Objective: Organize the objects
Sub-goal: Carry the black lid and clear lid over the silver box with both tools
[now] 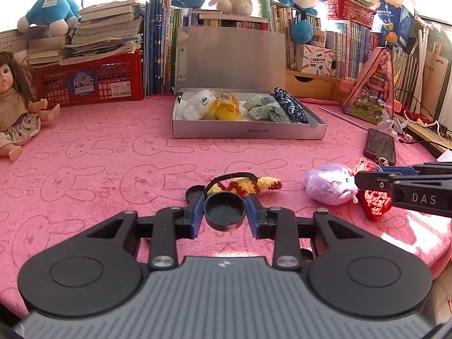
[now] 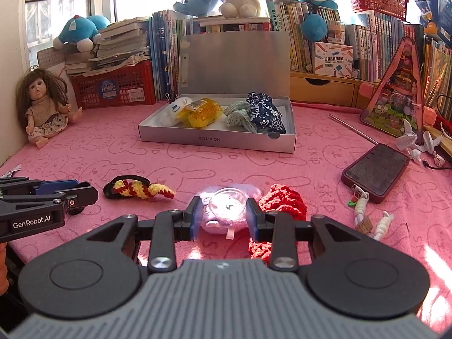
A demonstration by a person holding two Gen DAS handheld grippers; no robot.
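My left gripper (image 1: 225, 214) is shut on a round black lid (image 1: 225, 210), held just above the pink cloth. Beyond it lies a yellow-and-red crocheted hair tie (image 1: 245, 184), which also shows in the right wrist view (image 2: 138, 188). My right gripper (image 2: 225, 214) is shut on a small clear round jar (image 2: 227, 203), held over a purple plush (image 2: 217, 223). That plush (image 1: 330, 184) and a red crocheted piece (image 1: 377, 204) lie at the right. The red piece (image 2: 284, 202) sits just right of my right gripper. An open grey box (image 1: 245, 134) holds several soft items.
A phone (image 2: 375, 173) with a charm cord lies at the right. A doll (image 2: 42, 107) sits at the left. A red basket (image 1: 93, 80) under stacked books, rows of books, plush toys and a triangular toy case (image 2: 395, 99) line the back.
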